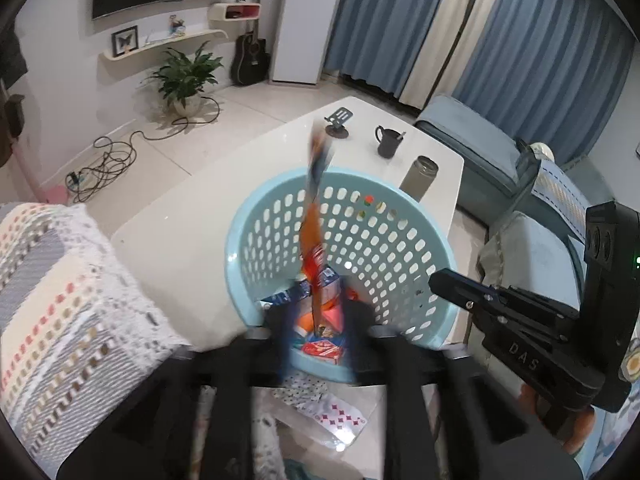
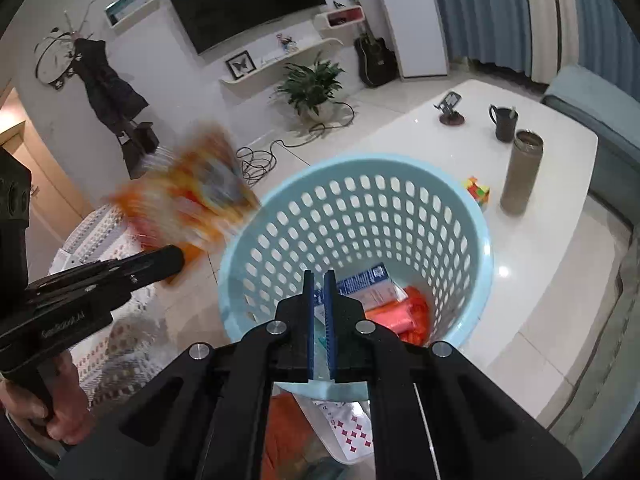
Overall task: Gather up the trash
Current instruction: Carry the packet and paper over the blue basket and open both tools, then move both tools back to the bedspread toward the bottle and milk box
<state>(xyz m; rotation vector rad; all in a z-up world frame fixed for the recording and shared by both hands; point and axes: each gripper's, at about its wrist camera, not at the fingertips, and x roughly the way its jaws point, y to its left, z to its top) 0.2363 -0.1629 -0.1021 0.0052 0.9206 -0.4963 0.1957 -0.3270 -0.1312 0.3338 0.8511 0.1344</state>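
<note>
Perforated plastic basket (image 2: 400, 216) on a glossy white table (image 2: 552, 240).

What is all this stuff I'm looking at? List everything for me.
basket: one, light blue, perforated, on the white table, trash inside
snack wrapper: one, orange, blurred, at the left gripper's tip beside the basket rim
tumbler: one, grey-brown, on table
mug: one, black, far table end
phone stand: one, dark, far table end
puzzle cube: one, multicoloured, behind basket
playing cards: several, red-on-white, below basket
potted plant: one, green, on floor
guitar: one, black, by wall
left gripper: black, jaws parted
right gripper: black with blue pads, shut, empty
</note>
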